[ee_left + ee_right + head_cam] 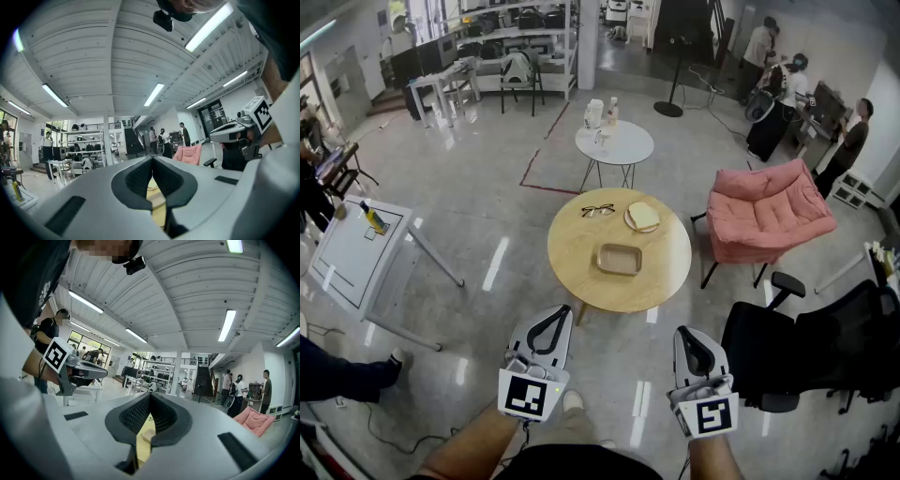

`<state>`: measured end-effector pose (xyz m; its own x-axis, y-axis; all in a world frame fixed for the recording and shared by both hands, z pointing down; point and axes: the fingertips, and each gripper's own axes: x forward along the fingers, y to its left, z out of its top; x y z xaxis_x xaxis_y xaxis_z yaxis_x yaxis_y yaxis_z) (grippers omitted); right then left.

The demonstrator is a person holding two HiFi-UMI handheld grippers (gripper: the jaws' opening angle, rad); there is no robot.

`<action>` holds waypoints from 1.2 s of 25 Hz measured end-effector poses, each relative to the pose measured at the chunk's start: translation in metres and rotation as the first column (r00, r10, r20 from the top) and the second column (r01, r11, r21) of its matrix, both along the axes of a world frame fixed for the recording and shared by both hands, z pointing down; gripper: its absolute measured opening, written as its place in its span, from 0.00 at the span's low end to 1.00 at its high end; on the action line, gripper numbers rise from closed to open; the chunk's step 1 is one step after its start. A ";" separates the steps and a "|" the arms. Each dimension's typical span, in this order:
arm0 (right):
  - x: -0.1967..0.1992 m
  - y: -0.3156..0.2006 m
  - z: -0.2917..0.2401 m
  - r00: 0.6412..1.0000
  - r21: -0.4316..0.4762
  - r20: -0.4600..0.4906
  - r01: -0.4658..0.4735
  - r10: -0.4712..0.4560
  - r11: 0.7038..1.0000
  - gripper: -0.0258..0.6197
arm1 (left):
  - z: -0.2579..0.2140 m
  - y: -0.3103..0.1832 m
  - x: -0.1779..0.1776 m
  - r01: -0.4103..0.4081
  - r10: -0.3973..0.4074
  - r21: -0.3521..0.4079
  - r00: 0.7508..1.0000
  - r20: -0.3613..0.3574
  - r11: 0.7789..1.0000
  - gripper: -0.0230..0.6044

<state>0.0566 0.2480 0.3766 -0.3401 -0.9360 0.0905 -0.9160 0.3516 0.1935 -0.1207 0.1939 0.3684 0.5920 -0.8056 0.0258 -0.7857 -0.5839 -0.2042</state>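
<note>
A round wooden table [581, 272] stands ahead of me. On it lie a pair of glasses [597, 210], a plate with a slice of bread [642, 217] and a shallow rectangular tray [620, 259]. My left gripper [562, 310] is held low before the table's near edge, jaws shut with nothing between them. My right gripper [682, 331] hangs beside it, also shut and empty. In the left gripper view the left gripper [152, 158] has its dark pads [137, 178] pressed together, the yellow tabletop showing below. The right gripper [150, 394] is closed the same way in the right gripper view.
A small white round table [628, 150] with bottles stands behind. A pink armchair [766, 211] is at the right, a black office chair [811, 347] near right, a white tilted table [356, 253] at left. People stand at the back right.
</note>
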 end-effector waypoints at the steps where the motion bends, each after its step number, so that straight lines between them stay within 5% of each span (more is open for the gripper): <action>1: 0.001 -0.006 0.001 1.000 -0.002 -0.001 0.000 0.000 1.000 0.06 | 0.001 -0.006 0.002 -0.002 0.002 0.000 1.000 -0.001 1.000 0.06; 10: 0.000 -0.044 0.016 1.000 -0.034 0.015 0.007 -0.006 0.999 0.06 | 0.014 -0.034 0.010 -0.047 0.046 0.031 0.998 0.038 0.998 0.06; 23: -0.017 -0.077 -0.004 1.000 -0.021 -0.004 0.004 -0.004 1.000 0.06 | 0.009 -0.071 -0.010 -0.031 0.031 0.007 0.999 -0.015 1.000 0.06; 30: -0.024 -0.092 -0.024 0.999 0.008 -0.027 -0.036 0.036 0.999 0.06 | -0.001 -0.086 -0.021 -0.093 0.093 0.040 0.996 -0.001 0.995 0.06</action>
